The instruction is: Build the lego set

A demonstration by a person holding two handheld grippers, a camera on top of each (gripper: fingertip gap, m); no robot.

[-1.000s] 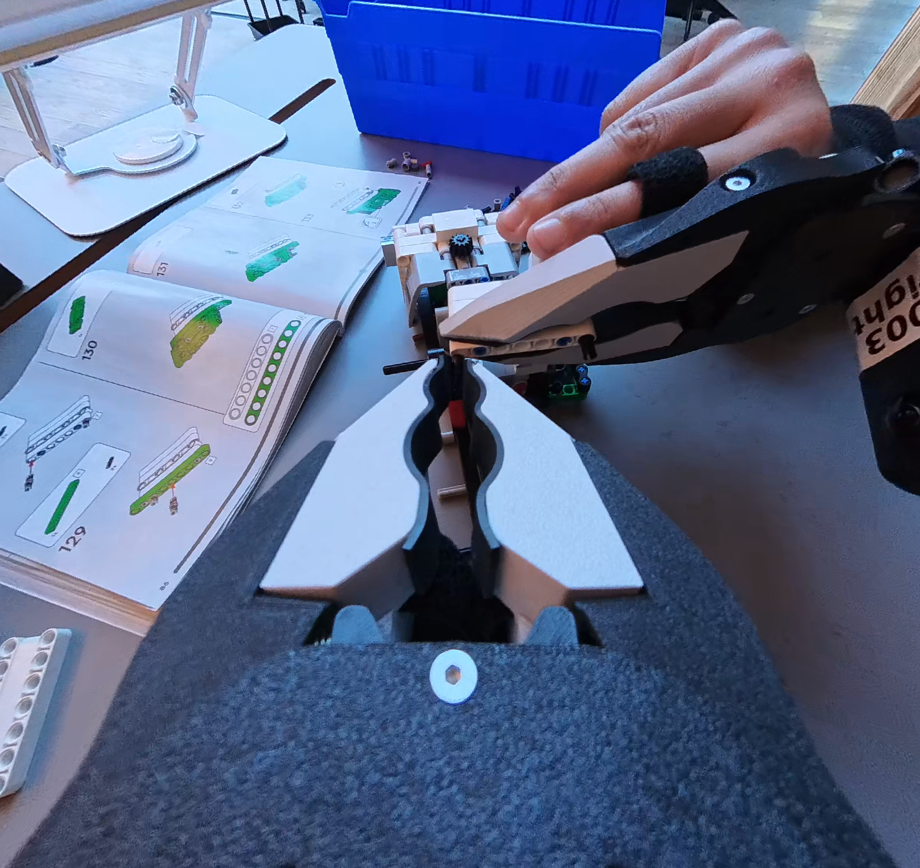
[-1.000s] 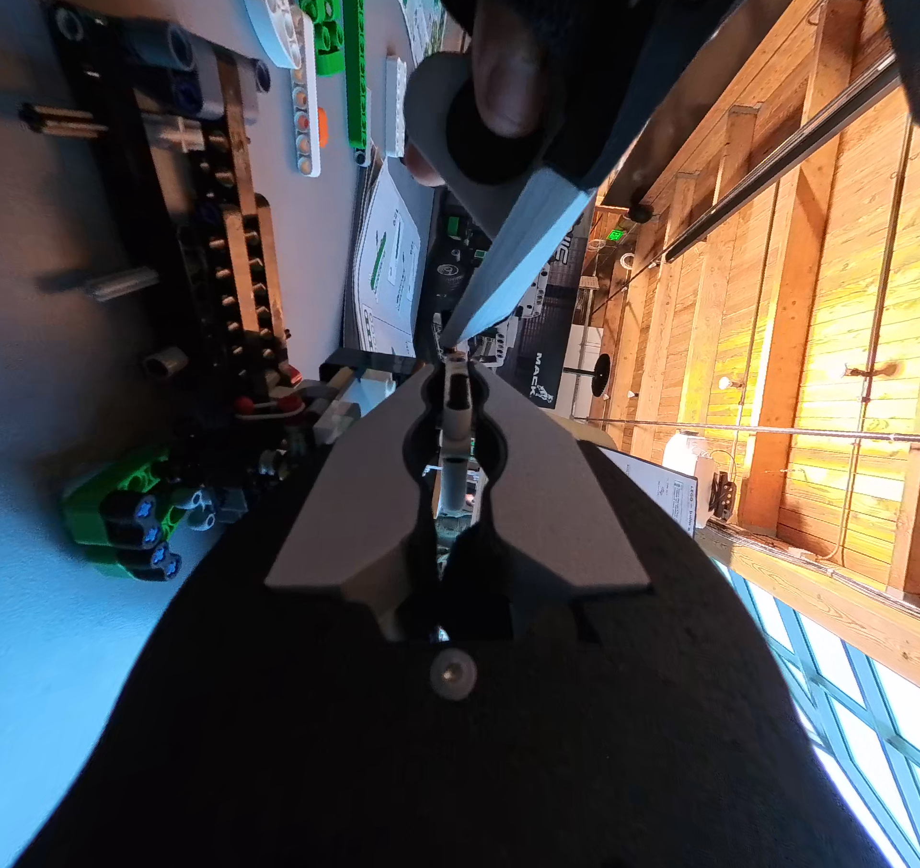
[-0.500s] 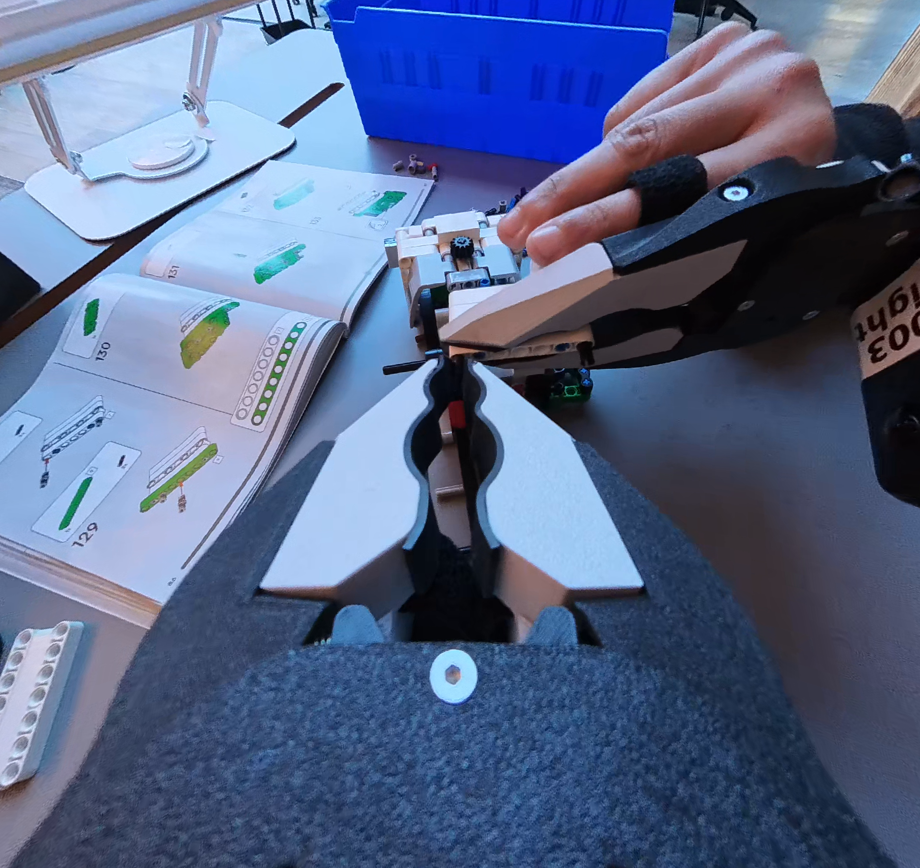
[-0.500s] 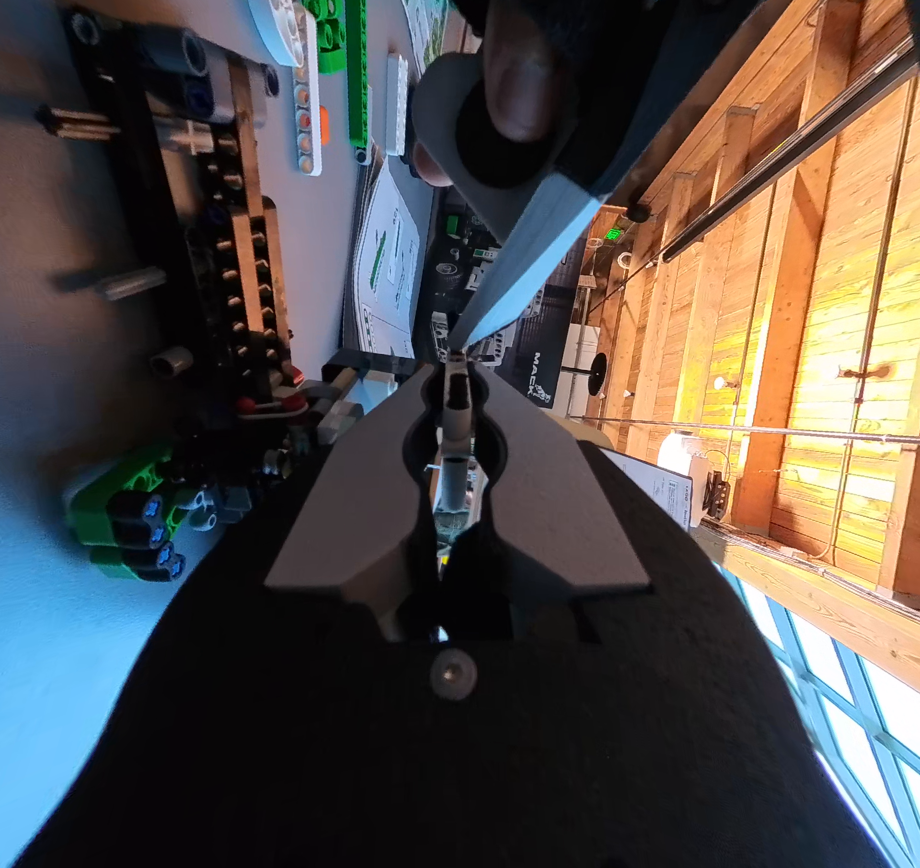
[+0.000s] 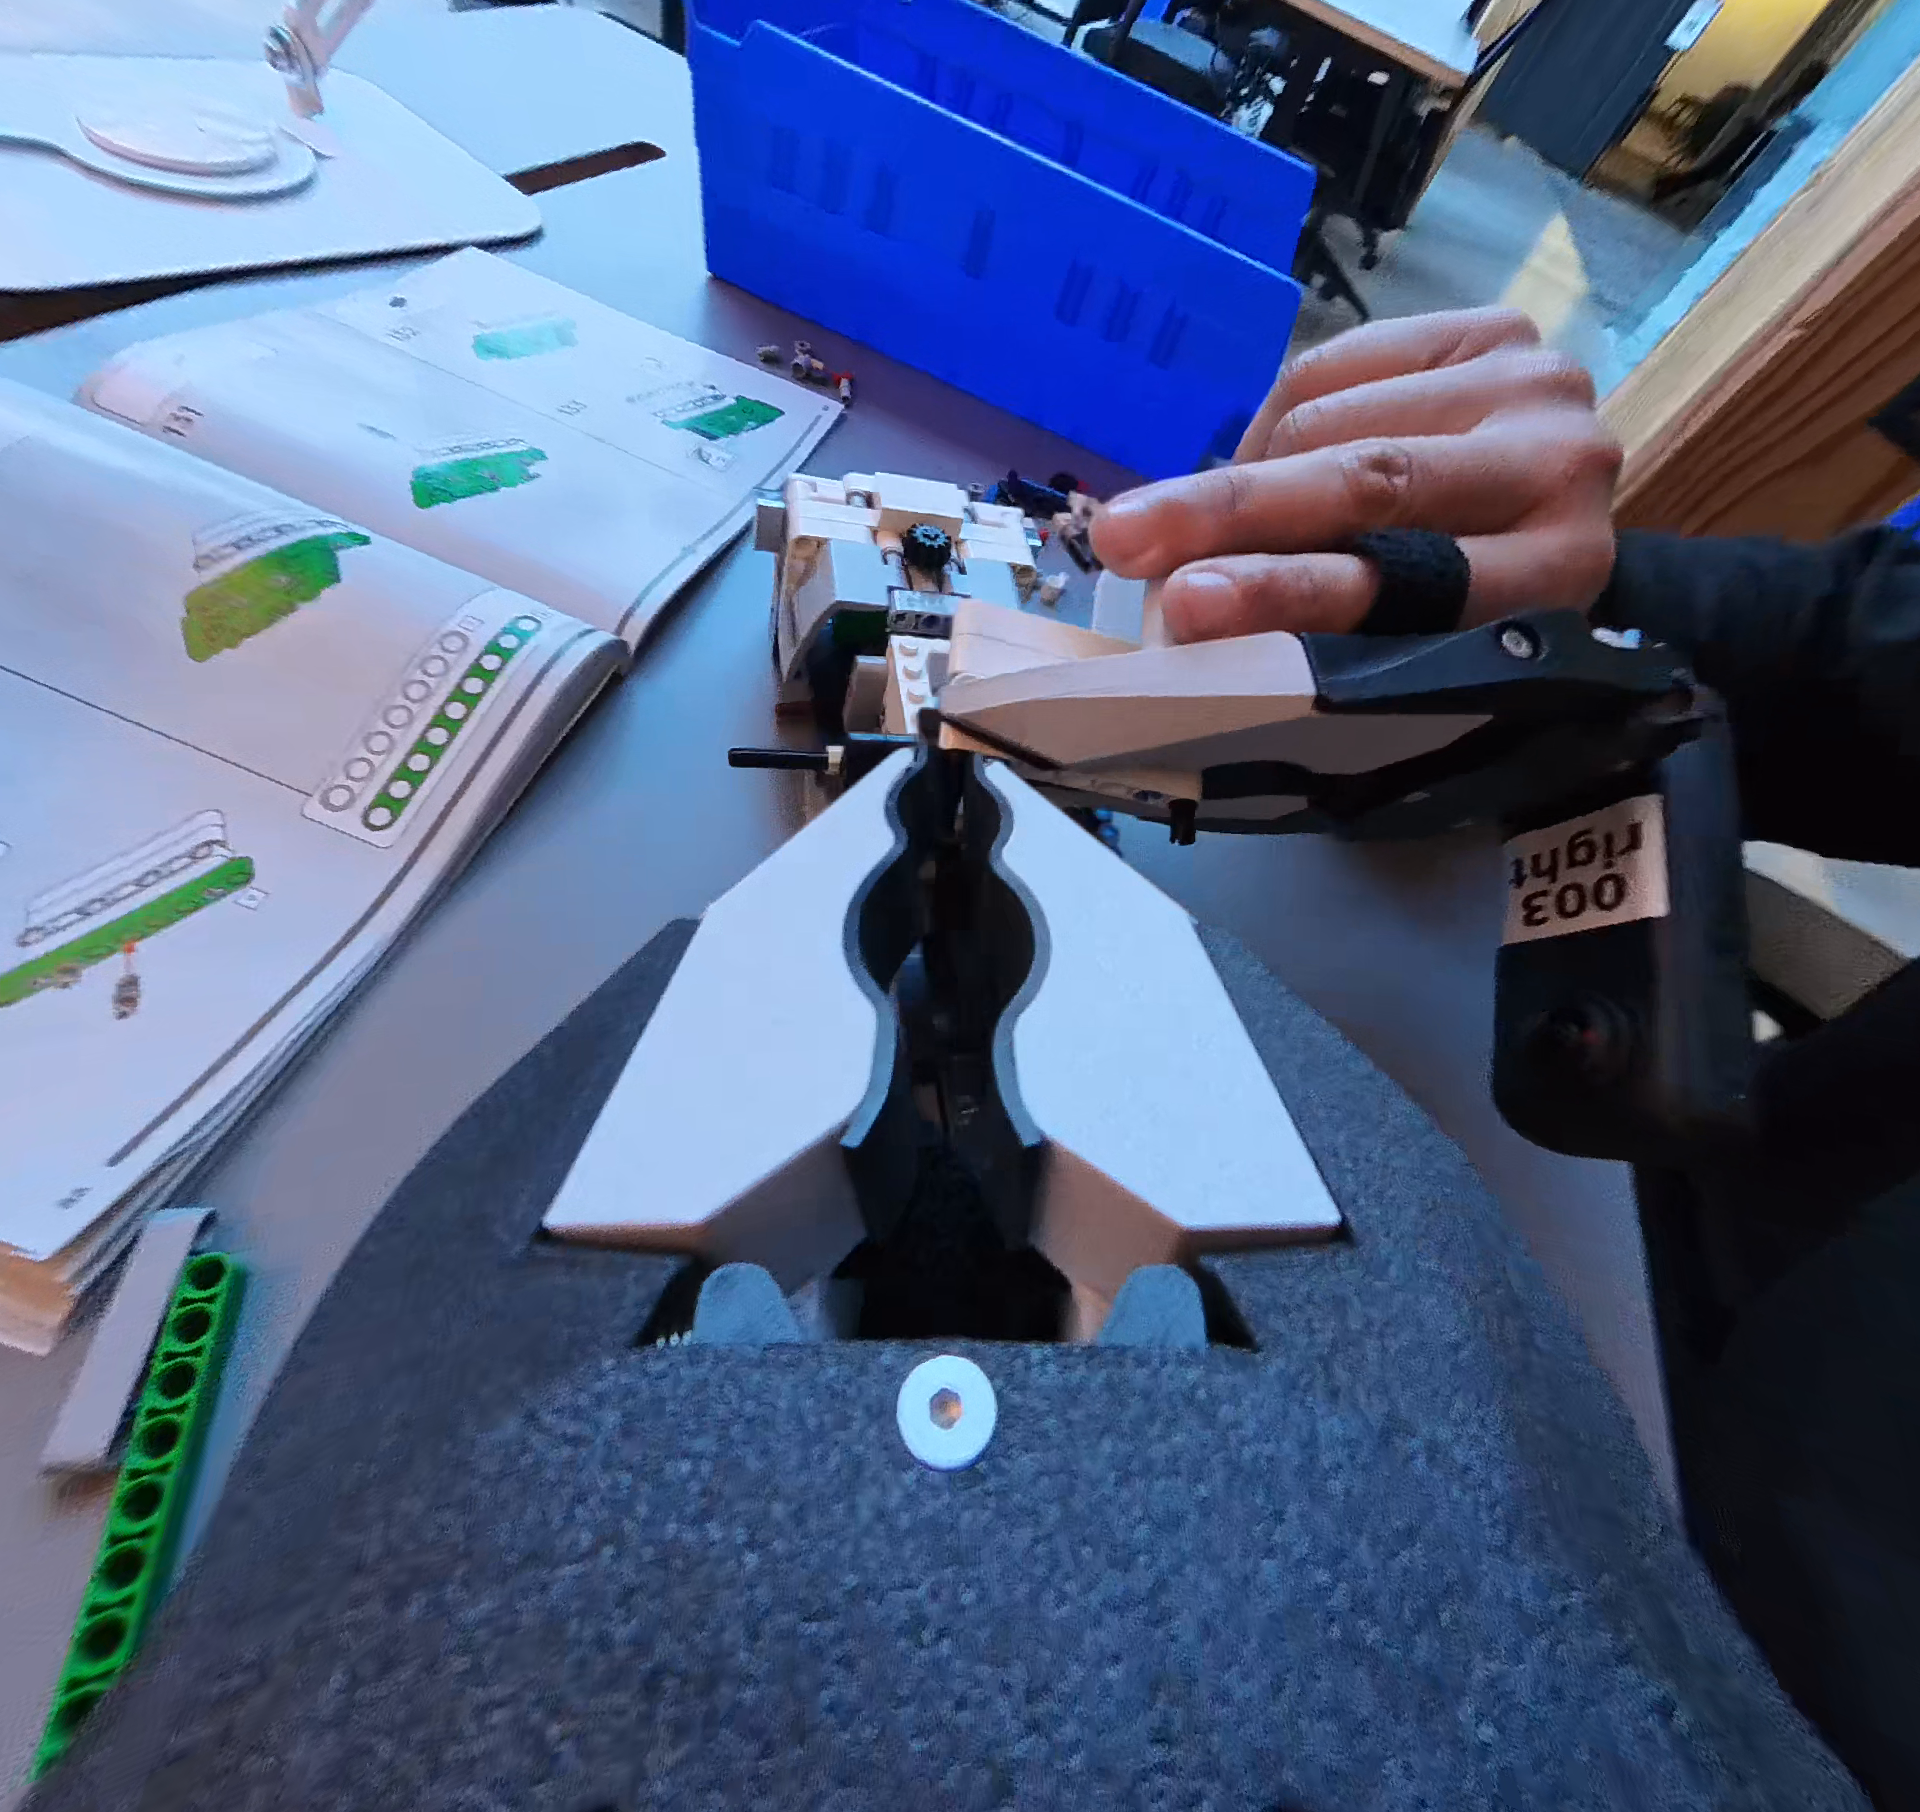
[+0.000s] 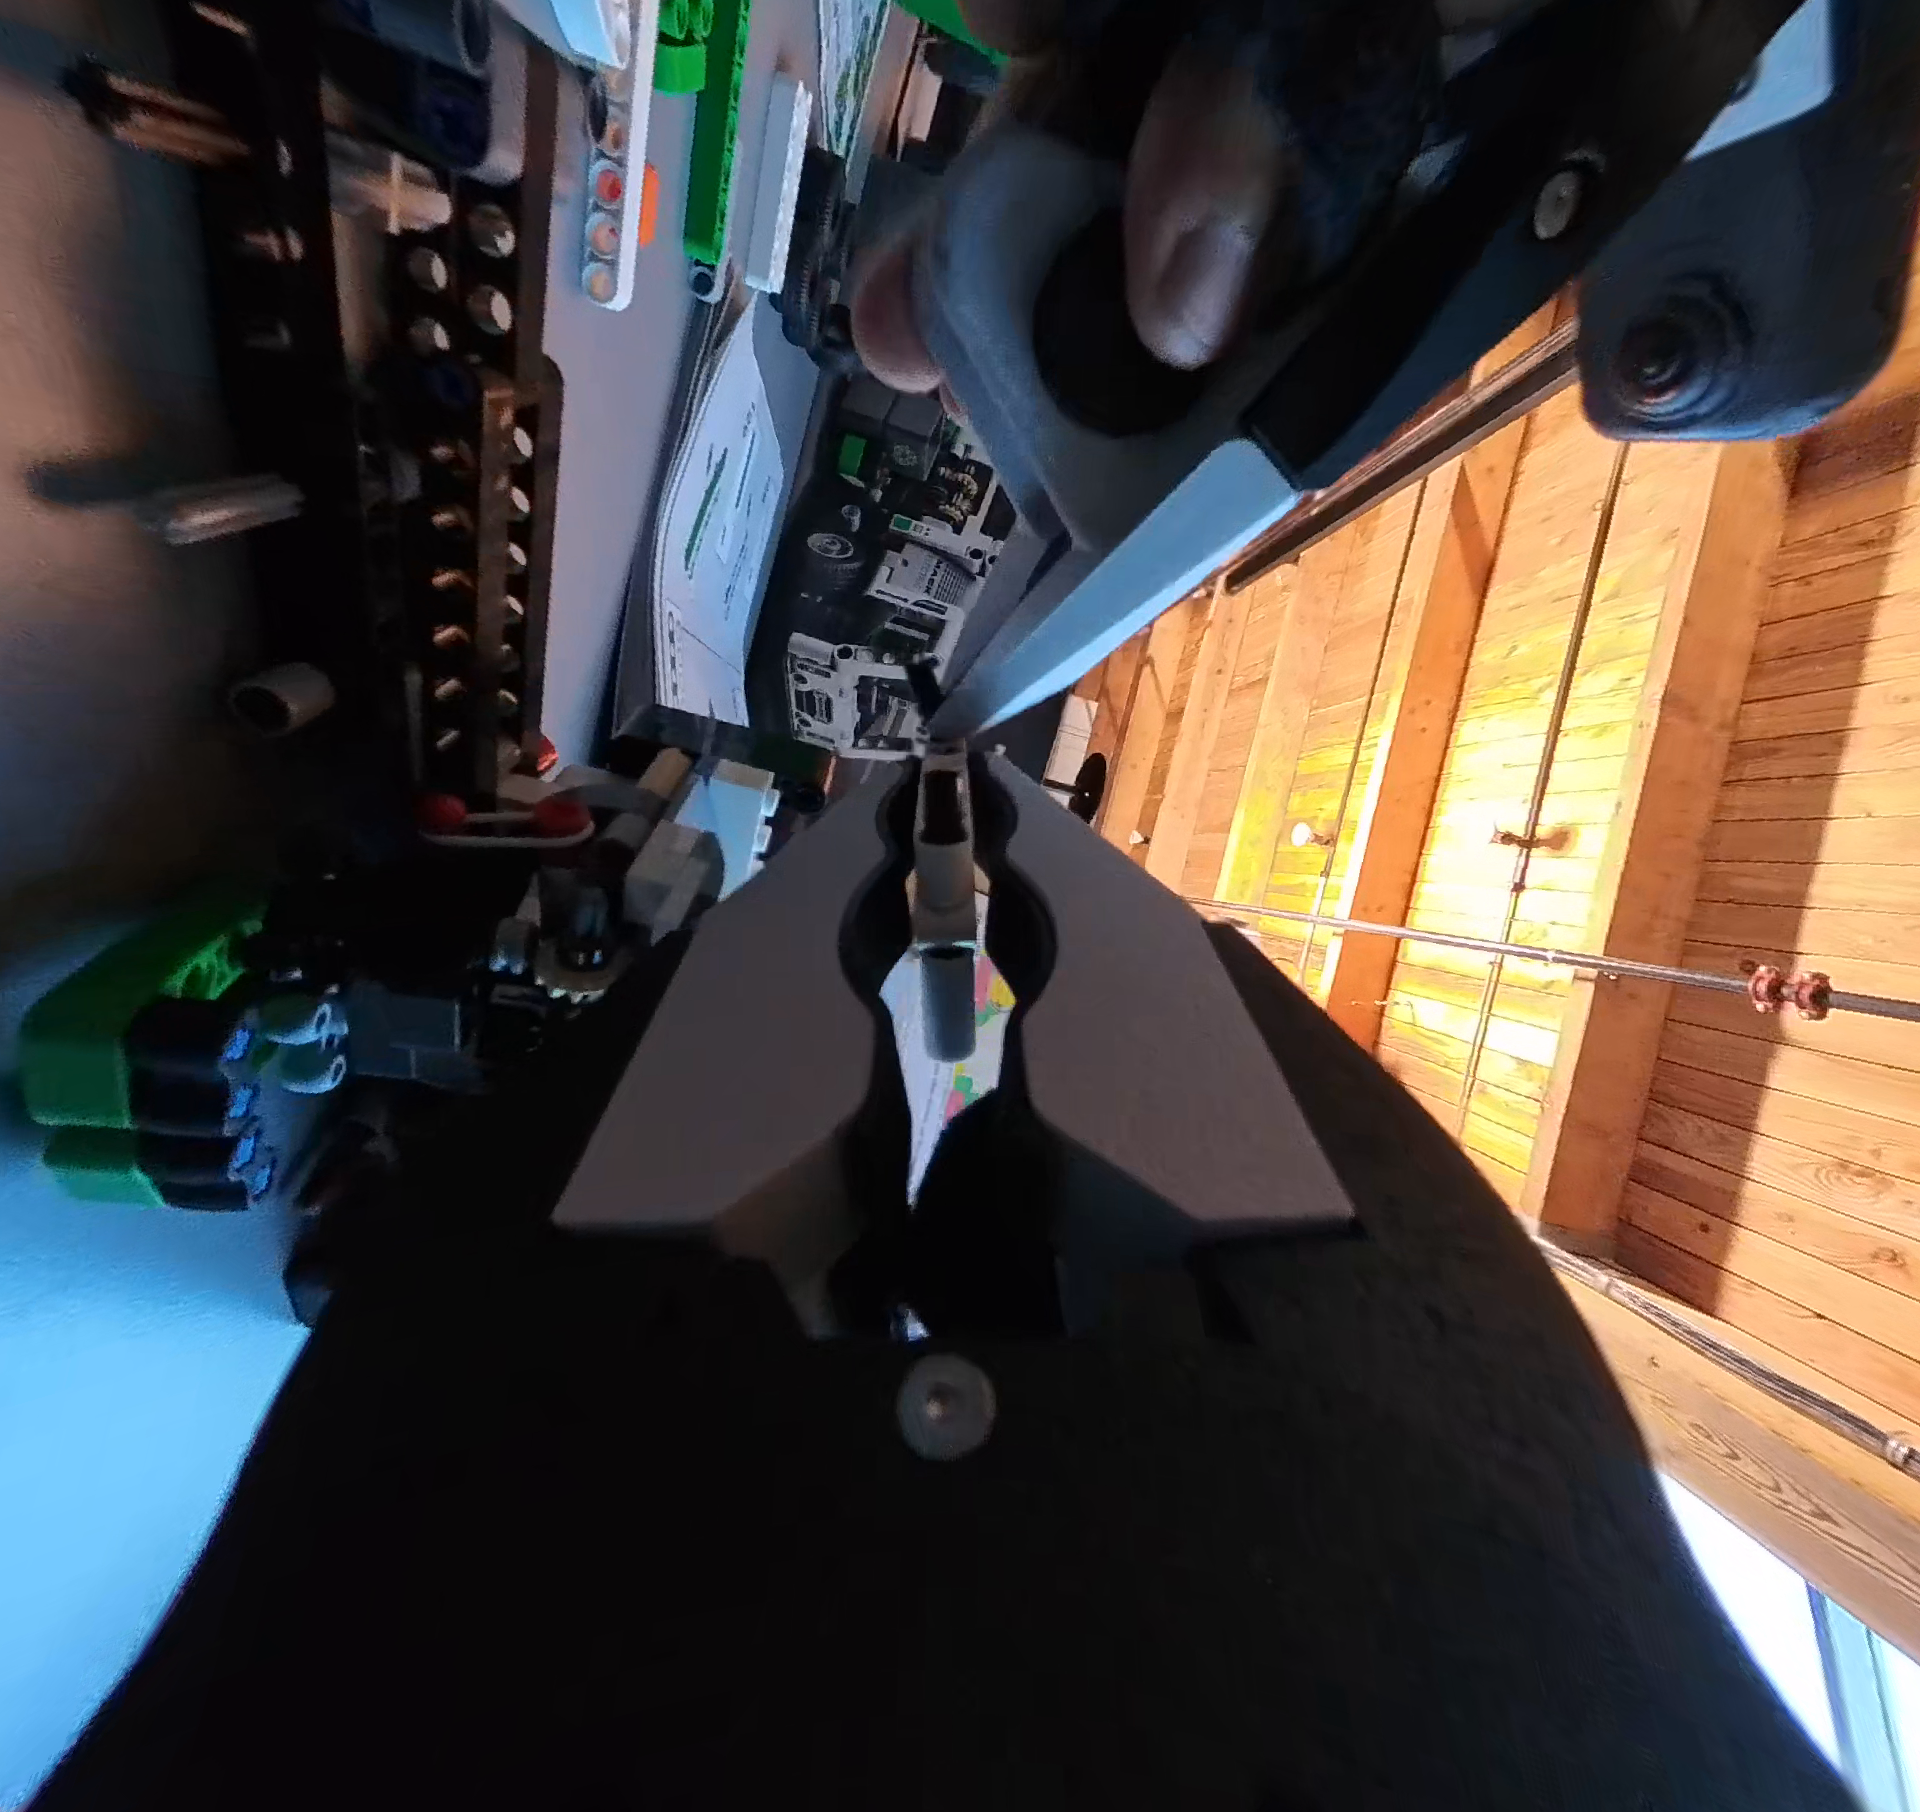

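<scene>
The partly built lego model [image 5: 883, 557], white with a black gear on top, stands on the dark table [image 5: 1299, 931]; the right wrist view shows its black chassis [image 6: 436, 474]. My left gripper [image 5: 940, 765] is shut on a thin black rod [image 5: 943, 931] just in front of the model. My right gripper [image 6: 940, 775] is shut on a small grey-tan pin [image 6: 940, 895]. It comes in from the right in the left wrist view [image 5: 930, 713], tips meeting my left gripper's tips. My left gripper [image 6: 951, 713] shows from above in the right wrist view.
An open instruction booklet [image 5: 343, 640] lies left of the model. A blue bin [image 5: 987, 235] stands behind it. A green beam [image 5: 135, 1513] and a pale beam [image 5: 114, 1347] lie at the near left. Loose green and white beams [image 6: 717, 100] lie past the chassis. Left and right tips are no more than a few centimetres apart.
The left wrist view has drawn back and swung right, bringing the green beam into view. Both grippers stay shut with their tips together by the model.
</scene>
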